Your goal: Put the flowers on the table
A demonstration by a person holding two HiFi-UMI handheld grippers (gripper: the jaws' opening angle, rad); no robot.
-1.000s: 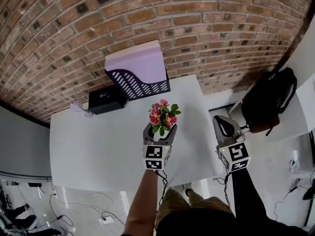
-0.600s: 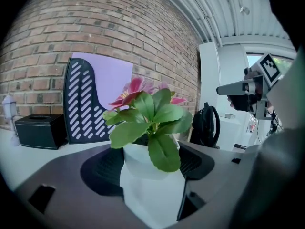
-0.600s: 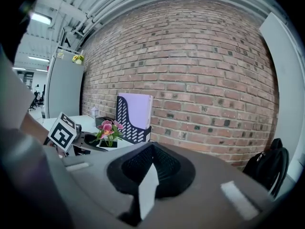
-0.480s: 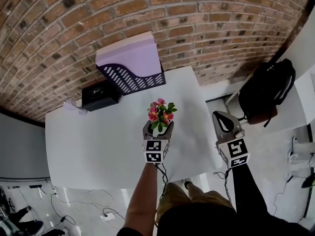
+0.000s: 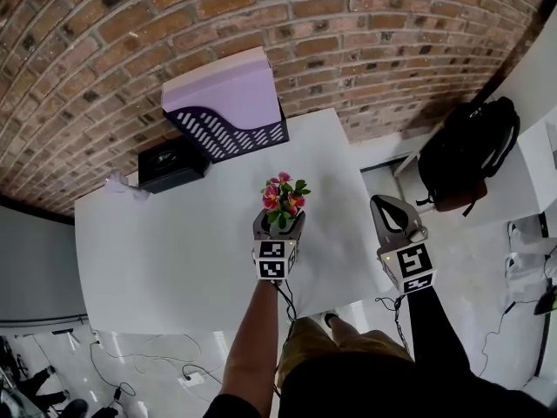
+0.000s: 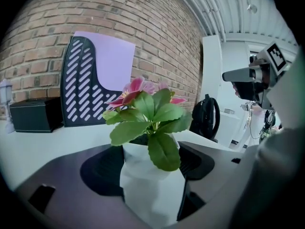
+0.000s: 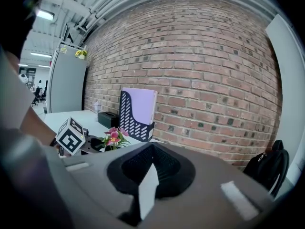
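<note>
Keeping flowers (image 5: pixel 284 196) in left gripper (image 5: pixel 278 225)

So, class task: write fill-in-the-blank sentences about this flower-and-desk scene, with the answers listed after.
The left gripper grips the flower pot, while the right gripper holds ____.
The file holder stands in front of the ____ wall.
The backpack beside the table is ____.
Missing words: nothing, brick, black.
</note>
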